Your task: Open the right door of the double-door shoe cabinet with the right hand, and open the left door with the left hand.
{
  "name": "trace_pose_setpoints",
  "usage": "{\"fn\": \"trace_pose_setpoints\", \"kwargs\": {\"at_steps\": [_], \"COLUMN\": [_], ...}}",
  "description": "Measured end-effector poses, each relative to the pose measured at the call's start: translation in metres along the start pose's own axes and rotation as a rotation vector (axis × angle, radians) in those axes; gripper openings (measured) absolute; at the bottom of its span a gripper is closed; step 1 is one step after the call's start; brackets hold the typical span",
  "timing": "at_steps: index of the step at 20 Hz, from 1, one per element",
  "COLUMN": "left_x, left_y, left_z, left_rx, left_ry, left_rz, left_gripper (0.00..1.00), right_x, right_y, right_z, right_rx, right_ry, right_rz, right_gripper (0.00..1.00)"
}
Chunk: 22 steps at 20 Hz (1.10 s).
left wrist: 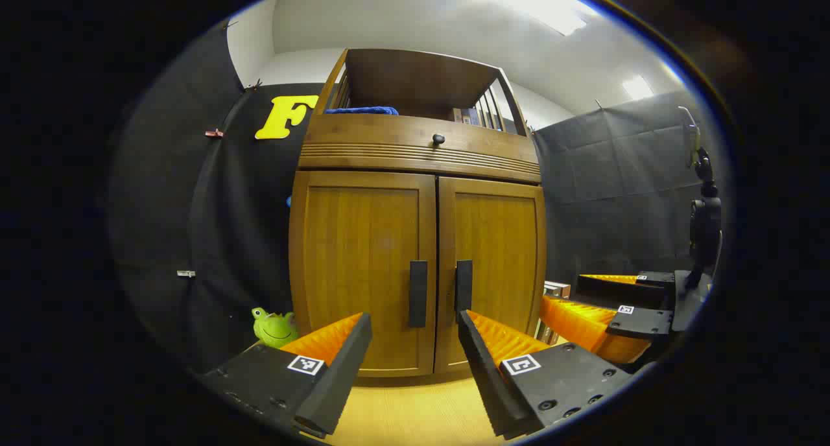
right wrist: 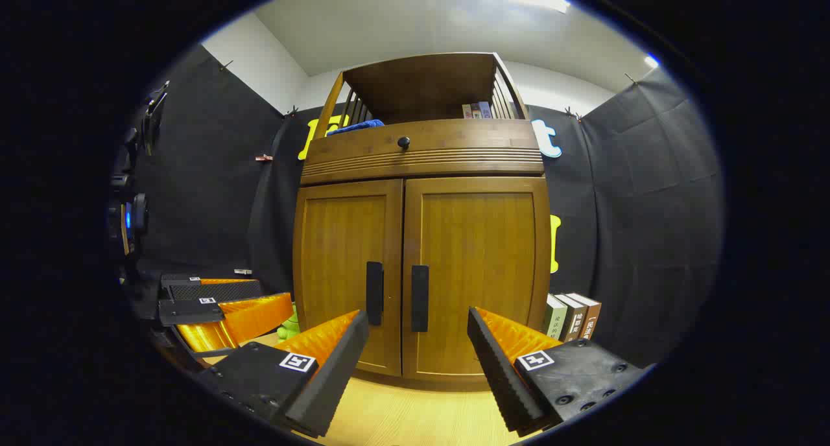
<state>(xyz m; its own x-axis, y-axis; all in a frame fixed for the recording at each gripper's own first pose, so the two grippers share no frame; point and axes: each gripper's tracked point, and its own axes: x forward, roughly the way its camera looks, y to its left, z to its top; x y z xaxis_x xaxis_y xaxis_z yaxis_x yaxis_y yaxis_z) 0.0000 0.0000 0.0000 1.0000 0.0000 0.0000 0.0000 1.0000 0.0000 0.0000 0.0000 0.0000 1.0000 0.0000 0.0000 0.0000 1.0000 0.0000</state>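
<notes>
A wooden shoe cabinet stands ahead with both doors closed. The left door and right door each carry a black vertical handle near the centre seam: left handle, right handle. My left gripper is open, its fingers apart, short of the doors. My right gripper is open too, facing the handles from a short distance. The right gripper also appears at the right of the left gripper view, the left gripper at the left of the right gripper view.
A drawer with a black knob and an open shelf with a blue cloth top the cabinet. A green frog toy sits left of it, books stand right. The floor is light wood.
</notes>
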Motion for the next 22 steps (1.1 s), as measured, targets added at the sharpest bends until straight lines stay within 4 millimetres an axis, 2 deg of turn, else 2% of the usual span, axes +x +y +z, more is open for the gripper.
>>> {"fn": "trace_pose_setpoints", "kwargs": {"at_steps": [3,9,22], "left_x": [0.008,0.018,0.006], "left_y": [-0.001,0.000,0.001], "left_z": [0.001,-0.002,0.005], "left_rx": [-0.011,-0.039,-0.039], "left_ry": [0.000,0.022,0.011], "left_rz": [-0.017,-0.028,0.007], "left_gripper": [0.82,0.84,0.84], "right_x": [0.003,0.004,-0.005], "right_y": [-0.002,0.007,0.003], "right_z": [0.002,0.003,0.007], "right_rx": [-0.002,-0.024,-0.029], "right_ry": [0.008,0.038,0.051], "right_rz": [-0.011,-0.013,-0.033], "right_gripper": [0.97,0.96,0.97]}}
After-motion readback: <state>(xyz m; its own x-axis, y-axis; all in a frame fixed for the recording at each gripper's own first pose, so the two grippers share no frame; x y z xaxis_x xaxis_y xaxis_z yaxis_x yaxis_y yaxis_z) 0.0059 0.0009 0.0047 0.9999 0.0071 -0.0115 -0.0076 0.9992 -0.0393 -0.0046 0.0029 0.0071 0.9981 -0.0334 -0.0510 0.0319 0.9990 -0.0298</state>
